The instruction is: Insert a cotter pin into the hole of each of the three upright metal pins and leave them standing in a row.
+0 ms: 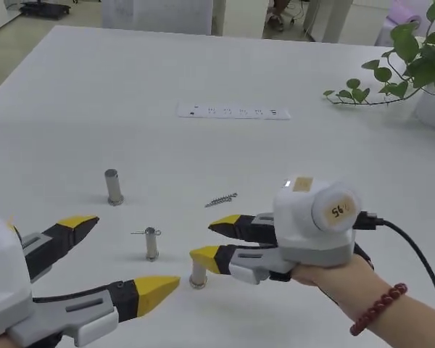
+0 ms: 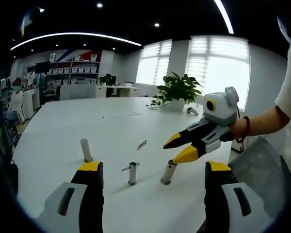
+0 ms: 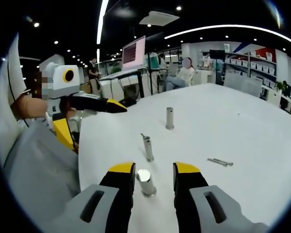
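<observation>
Three metal pins stand on the white bench [image 1: 72, 94], in a slanted row from the left of the head view down towards bottom centre. The far pin [image 1: 114, 187] is upright with a bare top. The middle pin [image 1: 151, 246] is upright with a cotter pin [image 1: 140, 233] through its top, sticking out to the left. The near pin [image 1: 198, 275] stands lowest in the frame, at the right gripper's [image 1: 201, 240] lower jaw tip.

In the right gripper view the near pin sits between that gripper's yellow-tipped jaws, which are apart with a gap on each side of it, narrower on the left. In the left gripper view the pin looks tilted, with one jaw tip at its top; I cannot tell whether they touch. A hand [image 1: 333, 283] with a bead bracelet [image 1: 380, 308] on its wrist holds this gripper, at the lower right of the head view.

The left gripper [image 1: 136, 250] is at the lower left of the head view, its jaws wide apart and gripping nothing. The middle pin lies between their tips in that view.

A loose cotter pin [image 1: 221, 199] lies flat on the bench above the right gripper, apart from all three pins. A power strip [image 1: 233, 111] lies upper centre, and a plant [image 1: 420, 58] stands at the upper right.
</observation>
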A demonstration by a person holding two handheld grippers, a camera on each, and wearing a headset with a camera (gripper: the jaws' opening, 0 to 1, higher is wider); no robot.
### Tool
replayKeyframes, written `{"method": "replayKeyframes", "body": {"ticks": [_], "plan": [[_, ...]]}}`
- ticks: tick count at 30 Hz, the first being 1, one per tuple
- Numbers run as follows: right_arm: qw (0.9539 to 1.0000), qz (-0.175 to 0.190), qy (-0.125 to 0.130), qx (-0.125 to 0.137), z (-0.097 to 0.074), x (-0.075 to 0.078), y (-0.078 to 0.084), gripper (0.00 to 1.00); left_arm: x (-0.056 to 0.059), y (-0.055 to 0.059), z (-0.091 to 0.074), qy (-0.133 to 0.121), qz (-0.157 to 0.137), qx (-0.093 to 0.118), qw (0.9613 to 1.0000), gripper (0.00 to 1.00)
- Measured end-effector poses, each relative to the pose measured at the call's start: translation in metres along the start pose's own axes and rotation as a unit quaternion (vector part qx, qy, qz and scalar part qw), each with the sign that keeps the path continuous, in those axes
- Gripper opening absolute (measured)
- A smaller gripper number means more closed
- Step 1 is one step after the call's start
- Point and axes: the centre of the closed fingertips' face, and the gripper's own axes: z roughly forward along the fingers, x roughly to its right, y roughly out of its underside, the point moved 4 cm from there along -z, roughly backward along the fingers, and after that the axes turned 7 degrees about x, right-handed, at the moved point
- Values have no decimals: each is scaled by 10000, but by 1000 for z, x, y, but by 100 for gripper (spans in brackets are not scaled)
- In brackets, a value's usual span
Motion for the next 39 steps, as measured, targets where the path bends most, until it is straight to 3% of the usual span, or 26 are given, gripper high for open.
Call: {"method": "replayKeyframes", "body": {"ticks": [6, 16, 21, 33, 39], "plan": [[10000, -52, 16, 65, -4, 8, -13, 33, 0, 1, 0, 4, -4, -20, 10000, 86], [9995, -235, 199, -96, -6, 40, -22, 32, -2, 3, -3, -11, -18, -47, 10000, 86], [9992, -217, 235, -259, -1, 57, -18, 32, -3, 3, -3, -17, -13, -45, 10000, 87], [9945, -622, 177, -824, 9, 87, -1, 30, -9, 7, -3, -99, -46, -88, 9999, 87], [9883, -983, 158, -1159, 16, 104, 7, 28, -12, 10, -2, -131, -56, -120, 9998, 85]]}}
